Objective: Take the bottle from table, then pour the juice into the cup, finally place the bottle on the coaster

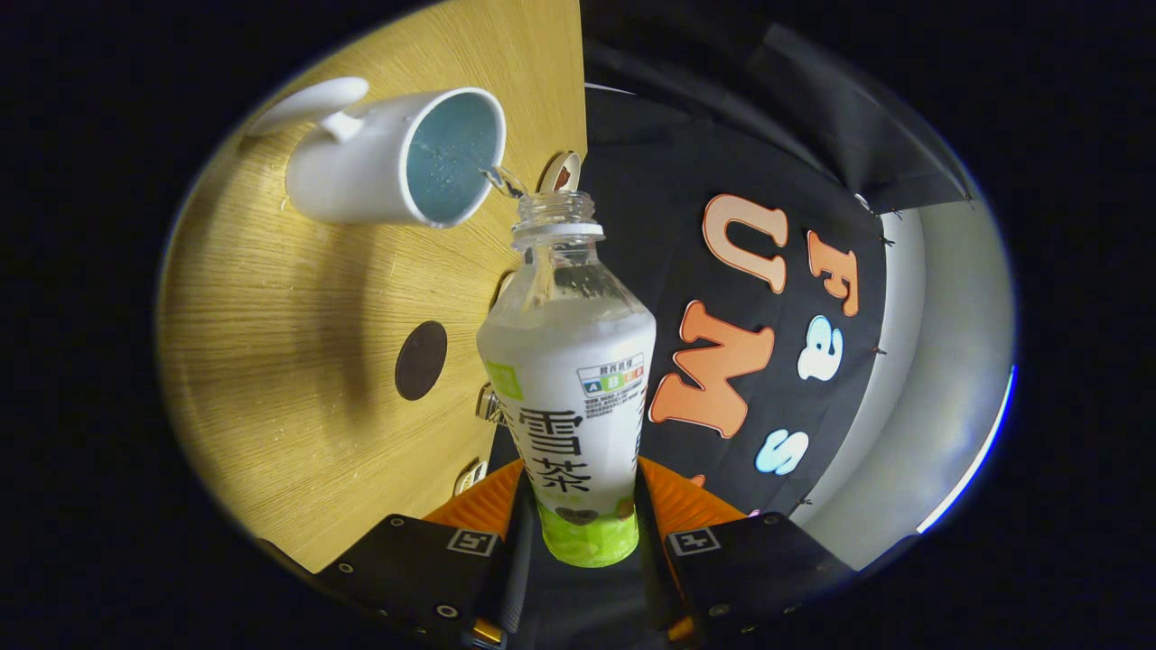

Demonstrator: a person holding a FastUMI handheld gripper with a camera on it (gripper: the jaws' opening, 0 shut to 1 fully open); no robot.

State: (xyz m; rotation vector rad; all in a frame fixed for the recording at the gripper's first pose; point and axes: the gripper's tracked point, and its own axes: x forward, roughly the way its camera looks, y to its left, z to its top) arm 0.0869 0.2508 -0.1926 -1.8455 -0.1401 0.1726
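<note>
Looking along the fingers, we found the gripper [585, 519] clenched on the bottle [573, 379], one finger pressed to each side of its lower body. The bottle ran straight out ahead from between the fingers, its open neck farthest from us. The whole view was rolled sideways, so the table [298, 361] stood like a wall on one side of the bottle. A thin clear stream [499, 178] left the bottle's mouth and fell into the cup [397, 158], which sat on the table just beyond the neck.

We noted the bottle as clear plastic with a threaded neck and a collar ring, wrapped in a white label with a green band at the base. The cup was a smooth white mug with a curved handle and a pale blue inside, wet with droplets. The table had a light wood grain. A dark round coaster [421, 360] lay flat on it, beside the bottle's shoulder and apart from the cup.
</note>
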